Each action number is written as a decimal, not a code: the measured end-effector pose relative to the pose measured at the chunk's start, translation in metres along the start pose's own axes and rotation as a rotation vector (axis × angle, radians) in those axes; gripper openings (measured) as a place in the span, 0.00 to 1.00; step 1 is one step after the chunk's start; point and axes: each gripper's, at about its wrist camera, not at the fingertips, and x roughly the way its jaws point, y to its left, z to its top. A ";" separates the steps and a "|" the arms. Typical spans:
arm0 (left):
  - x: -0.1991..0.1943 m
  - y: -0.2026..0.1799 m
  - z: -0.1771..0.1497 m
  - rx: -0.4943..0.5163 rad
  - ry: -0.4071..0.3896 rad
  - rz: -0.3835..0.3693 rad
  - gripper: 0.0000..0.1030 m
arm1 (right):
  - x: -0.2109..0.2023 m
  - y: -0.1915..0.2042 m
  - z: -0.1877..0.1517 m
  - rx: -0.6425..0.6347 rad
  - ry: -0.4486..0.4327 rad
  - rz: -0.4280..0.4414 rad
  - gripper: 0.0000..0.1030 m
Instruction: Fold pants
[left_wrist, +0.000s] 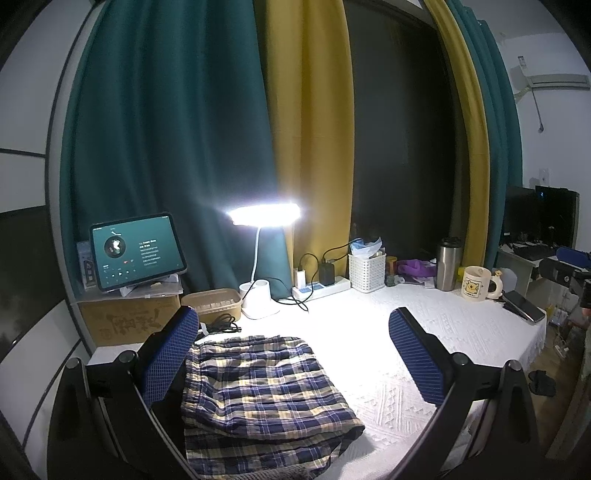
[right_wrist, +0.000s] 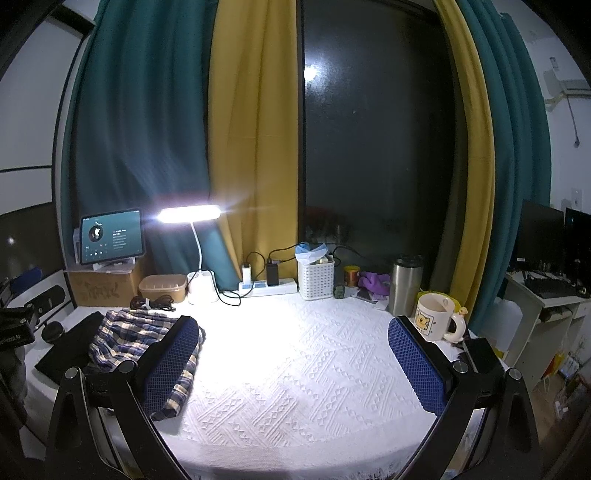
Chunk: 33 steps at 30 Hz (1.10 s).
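Pants (left_wrist: 258, 391) first: the plaid pair looks pretty much folded already, sitting as a compact layered stack at the near left of the bench (left_wrist: 369, 332), on the white textured cloth. In the left wrist view you can see at least two layers with the edges roughly lined up, though the bottom layer pokes out a bit at the near side. From the right wrist view the same bundle looks a bit more rumpled, and there's a dark flat thing (right_wrist: 70, 350) just left of it; can't tell if it's another garment or something else. So my guess is the folding is done or one tidy-up away from done.

Neither tool is holding anything. The left gripper (left_wrist: 291, 354) hovers over the pants with its jaws spread wide, the stack sitting between and below them. The right gripper (right_wrist: 291, 362) is over bare cloth to the right of the pants, jaws also spread wide and empty.

Containers along the far edge: a white slatted basket (right_wrist: 316, 278) stuffed with what looks like blue and white masks or papers, a shallow tan tub (right_wrist: 162, 286) whose contents I can't make out, a steel tumbler (right_wrist: 405, 286) with its lid on, and a cartoon mug (right_wrist: 436, 317) with something like a spoon handle leaning inside.
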 end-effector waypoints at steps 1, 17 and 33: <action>0.000 0.000 0.000 -0.001 0.000 -0.001 0.99 | 0.000 0.000 -0.001 0.000 0.001 0.000 1.00; -0.001 0.000 -0.001 -0.005 0.006 -0.026 0.99 | 0.002 0.001 -0.003 0.003 0.009 -0.005 1.00; -0.001 0.000 0.000 -0.007 0.005 -0.031 0.99 | 0.002 0.001 -0.003 0.005 0.011 -0.007 1.00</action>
